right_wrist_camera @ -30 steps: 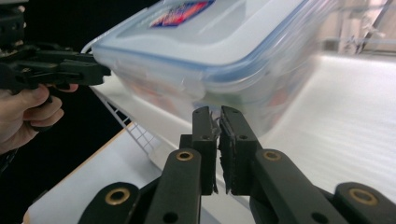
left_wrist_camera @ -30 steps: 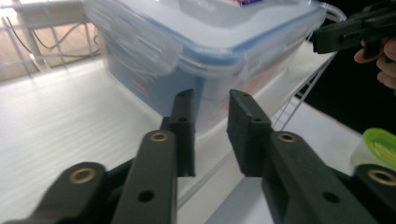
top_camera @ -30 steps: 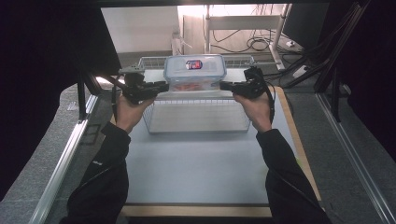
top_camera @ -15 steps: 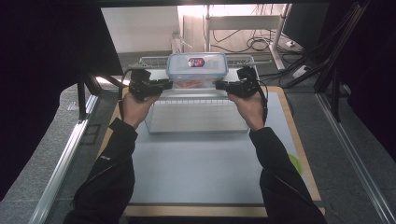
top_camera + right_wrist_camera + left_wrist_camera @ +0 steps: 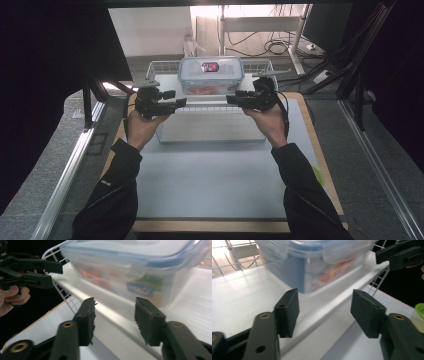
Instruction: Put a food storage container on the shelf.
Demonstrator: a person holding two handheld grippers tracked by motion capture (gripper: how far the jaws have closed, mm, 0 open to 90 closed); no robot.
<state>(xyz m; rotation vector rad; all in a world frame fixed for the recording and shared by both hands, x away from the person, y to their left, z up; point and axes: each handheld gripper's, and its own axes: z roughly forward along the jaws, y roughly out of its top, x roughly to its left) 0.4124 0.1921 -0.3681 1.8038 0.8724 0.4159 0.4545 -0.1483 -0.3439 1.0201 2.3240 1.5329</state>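
Observation:
A clear plastic box with a blue-rimmed lid and colourful contents stands on the white shelf of a wire rack at the far end of the table. My left gripper hangs just left of and nearer than the box, and my right gripper mirrors it on the other side. Both have just been opening, with nothing between the jaws. The left gripper view has its open gripper facing the box across the shelf edge. In the right gripper view the open gripper faces the box likewise.
A white tray lies in front of the rack on the grey mat. A small green object sits at the mat's right edge. Cables and desk legs stand beyond the rack. A metal rail runs along the left.
Both grippers were shut on the box's ends and carried it farther back. Now the box rests on the shelf, and both grippers have let go and drawn back toward me.

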